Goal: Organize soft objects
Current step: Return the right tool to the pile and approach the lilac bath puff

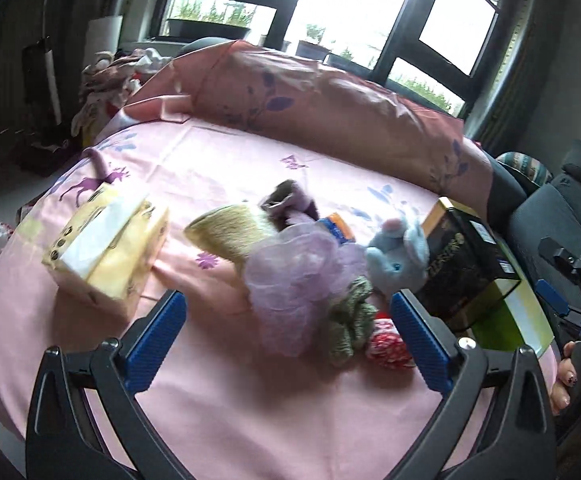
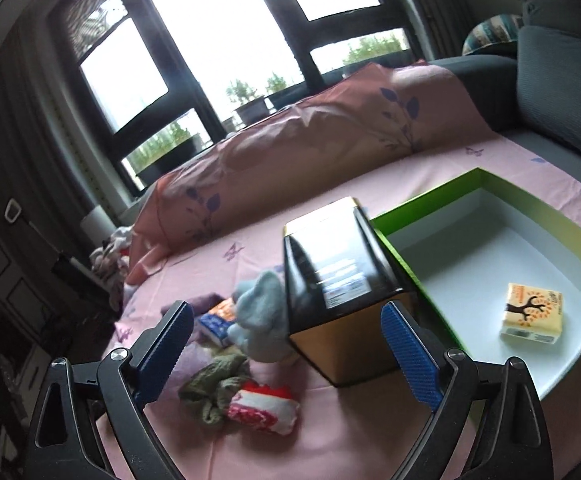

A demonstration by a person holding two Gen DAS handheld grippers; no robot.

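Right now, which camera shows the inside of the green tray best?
The right wrist view: the green tray lies open, a small tissue pack inside. The left wrist view catches only its corner behind the black box.

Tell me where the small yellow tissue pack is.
In the right wrist view, the small yellow tissue pack lies inside the green-rimmed white tray, at its right side, to the right of the black tin.
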